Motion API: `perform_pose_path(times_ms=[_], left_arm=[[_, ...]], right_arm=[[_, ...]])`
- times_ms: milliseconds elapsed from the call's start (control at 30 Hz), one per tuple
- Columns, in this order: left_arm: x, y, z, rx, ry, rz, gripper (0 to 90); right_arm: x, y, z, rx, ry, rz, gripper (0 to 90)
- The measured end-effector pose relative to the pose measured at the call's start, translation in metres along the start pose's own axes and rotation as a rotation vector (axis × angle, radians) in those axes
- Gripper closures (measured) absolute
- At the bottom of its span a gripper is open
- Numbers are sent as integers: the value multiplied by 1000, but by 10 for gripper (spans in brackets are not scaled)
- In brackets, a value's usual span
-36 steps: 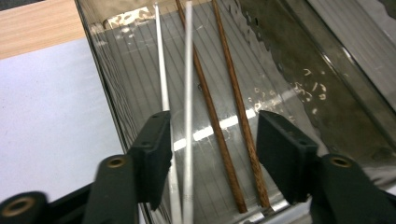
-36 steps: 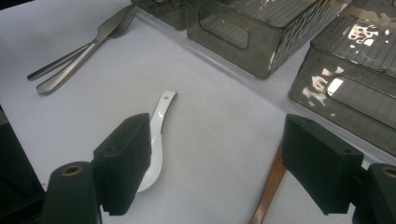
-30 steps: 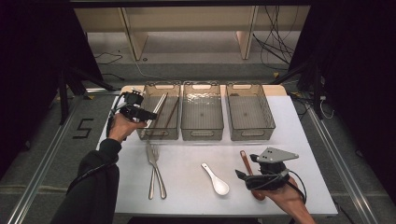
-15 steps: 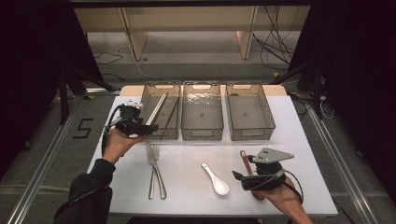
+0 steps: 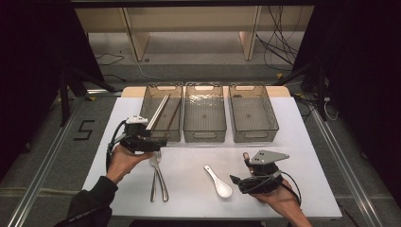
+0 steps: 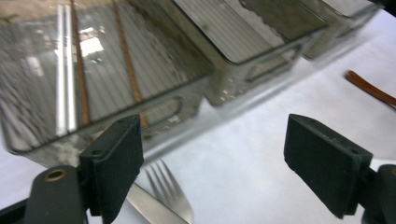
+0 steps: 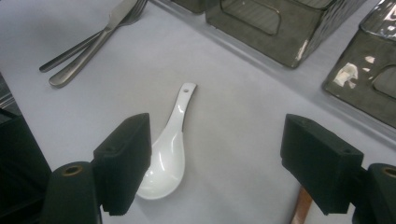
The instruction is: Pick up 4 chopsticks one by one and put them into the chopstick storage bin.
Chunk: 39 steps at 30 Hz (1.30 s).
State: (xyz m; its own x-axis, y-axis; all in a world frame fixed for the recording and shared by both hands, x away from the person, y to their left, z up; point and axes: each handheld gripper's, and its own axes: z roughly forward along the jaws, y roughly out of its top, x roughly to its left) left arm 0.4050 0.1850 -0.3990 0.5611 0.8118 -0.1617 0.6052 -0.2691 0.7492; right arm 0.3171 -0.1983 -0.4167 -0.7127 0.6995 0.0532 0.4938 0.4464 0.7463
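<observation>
The white tabletop (image 5: 302, 142) carries three smoky see-through plastic bins in a row along its far edge. The left bin (image 5: 161, 90) holds long thin sticks, some pale metal and some brown, lying lengthwise; in the left gripper view they show through its ribbed floor (image 6: 74, 60). The middle bin (image 5: 204, 112) and the right bin (image 5: 253, 113) stand just beside it, side by side. The left gripper (image 5: 158, 144), held in the person's left hand (image 5: 122, 161), hovers just in front of the left bin's near wall, toward the left edge of the tabletop; its jaws stand wide apart with nothing between them. Right under it lie a pair of silver metal forks (image 5: 158, 177), handles pointing to the near edge, tines (image 6: 166, 191) just short of the bin. The right gripper (image 5: 235, 180), in the right hand (image 5: 279, 196), sits low near the near right corner, jaws also spread wide and holding nothing. A white ceramic soup spoon (image 7: 168, 151) lies flat on the tabletop close before the right gripper's jaws, bowl toward the near edge and handle angled away, between the forks and that gripper. A slim brown stick (image 6: 369, 88) lies by the right gripper, partly hidden under it.
</observation>
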Motion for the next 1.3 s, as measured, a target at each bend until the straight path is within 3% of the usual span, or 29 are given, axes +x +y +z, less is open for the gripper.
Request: perform_pose_path(times_ms=[167,367,567,833,1300], left_arm=[[-10,-7,-4,15,-29,48,170],[-18,-12,-9,-1,-59,73,166],[-25,-17,-15,-21,-59,99,164],[-27,-23,-26,-47,-51,92,157],[-37,-29,-31,-55,-42,130,157]], right_arm=[[3,4,8,28,19,-11,257],[3,9,22,75,36,-11,257],[5,15,34,116,61,-15,266],[4,21,47,155,79,-15,272],[2,26,64,228,93,-6,283]])
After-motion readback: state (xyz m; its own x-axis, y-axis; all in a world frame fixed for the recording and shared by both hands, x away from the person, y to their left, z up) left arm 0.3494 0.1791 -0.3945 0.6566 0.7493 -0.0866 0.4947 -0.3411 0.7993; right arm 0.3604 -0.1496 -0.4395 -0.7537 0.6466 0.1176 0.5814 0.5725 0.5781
